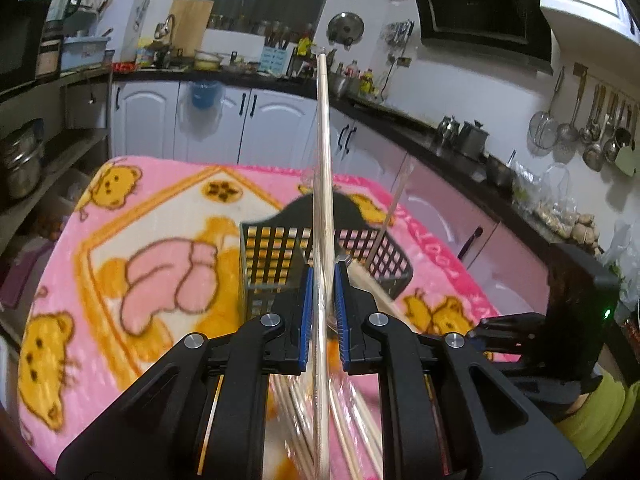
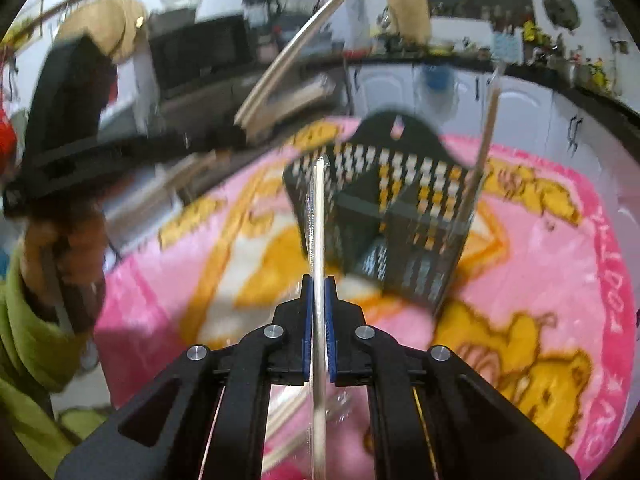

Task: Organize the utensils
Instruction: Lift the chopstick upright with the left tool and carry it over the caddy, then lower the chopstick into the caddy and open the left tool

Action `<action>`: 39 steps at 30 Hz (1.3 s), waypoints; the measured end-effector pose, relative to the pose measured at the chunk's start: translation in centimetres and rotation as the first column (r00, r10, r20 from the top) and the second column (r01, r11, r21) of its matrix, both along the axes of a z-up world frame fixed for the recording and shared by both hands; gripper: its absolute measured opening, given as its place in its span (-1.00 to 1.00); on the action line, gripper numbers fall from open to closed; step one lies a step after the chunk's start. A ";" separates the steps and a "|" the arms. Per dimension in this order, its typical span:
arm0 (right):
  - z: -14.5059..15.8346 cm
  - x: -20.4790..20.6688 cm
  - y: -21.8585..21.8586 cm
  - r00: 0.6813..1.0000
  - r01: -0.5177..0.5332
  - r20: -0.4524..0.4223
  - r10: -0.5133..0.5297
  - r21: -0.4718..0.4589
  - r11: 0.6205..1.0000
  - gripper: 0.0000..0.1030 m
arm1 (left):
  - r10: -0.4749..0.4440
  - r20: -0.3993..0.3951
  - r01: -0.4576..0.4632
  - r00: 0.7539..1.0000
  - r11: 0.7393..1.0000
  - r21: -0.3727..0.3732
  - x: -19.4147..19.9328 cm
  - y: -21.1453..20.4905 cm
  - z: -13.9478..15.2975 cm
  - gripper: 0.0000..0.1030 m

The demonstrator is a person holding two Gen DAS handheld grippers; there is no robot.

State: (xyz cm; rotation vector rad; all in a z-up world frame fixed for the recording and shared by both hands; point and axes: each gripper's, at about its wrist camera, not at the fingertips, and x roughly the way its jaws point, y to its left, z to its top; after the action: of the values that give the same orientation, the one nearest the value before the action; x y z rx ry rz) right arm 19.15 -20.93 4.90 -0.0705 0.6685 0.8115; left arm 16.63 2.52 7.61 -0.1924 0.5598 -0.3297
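My left gripper is shut on a pair of wrapped wooden chopsticks that stands upright above the table. A black mesh utensil basket stands just beyond it on the pink blanket, with one wrapped chopstick pair leaning in it. My right gripper is shut on another wrapped chopstick pair, held just short of the basket. The left gripper with its chopsticks shows blurred at the left of the right wrist view. More wrapped chopsticks lie under the left gripper.
The pink bear-print blanket covers the table. Behind it run white cabinets and a dark counter with kettles. Ladles hang on the right wall. A shelf with metal bowls stands at left.
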 end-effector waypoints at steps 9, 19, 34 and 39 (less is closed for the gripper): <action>4.0 3.0 -2.5 0.987 0.133 0.066 -0.147 0.185 0.974 -0.89 | 0.040 0.087 -0.032 0.995 0.996 -0.083 2.8 1.0 3.0 -0.87; 5.7 5.9 -2.6 0.971 0.166 0.117 -0.206 0.288 0.943 -0.89 | 0.078 0.187 -0.057 0.979 0.992 -0.114 6.7 0.7 4.8 -0.86; 5.4 8.8 -1.9 0.939 0.190 0.206 -0.277 0.362 0.913 -0.89 | 0.086 0.297 -0.055 0.951 0.992 -0.111 10.0 -1.0 3.3 -0.86; 4.8 9.5 -1.6 0.931 0.190 0.215 -0.296 0.406 0.894 -0.89 | 0.126 0.315 -0.096 0.941 0.990 -0.108 10.8 -1.0 2.0 -0.86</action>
State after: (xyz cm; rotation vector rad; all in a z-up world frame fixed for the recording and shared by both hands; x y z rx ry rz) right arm 28.62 -22.57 9.75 0.2483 0.2430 0.6570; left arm 27.41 1.55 9.65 -0.2515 0.2099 -0.2694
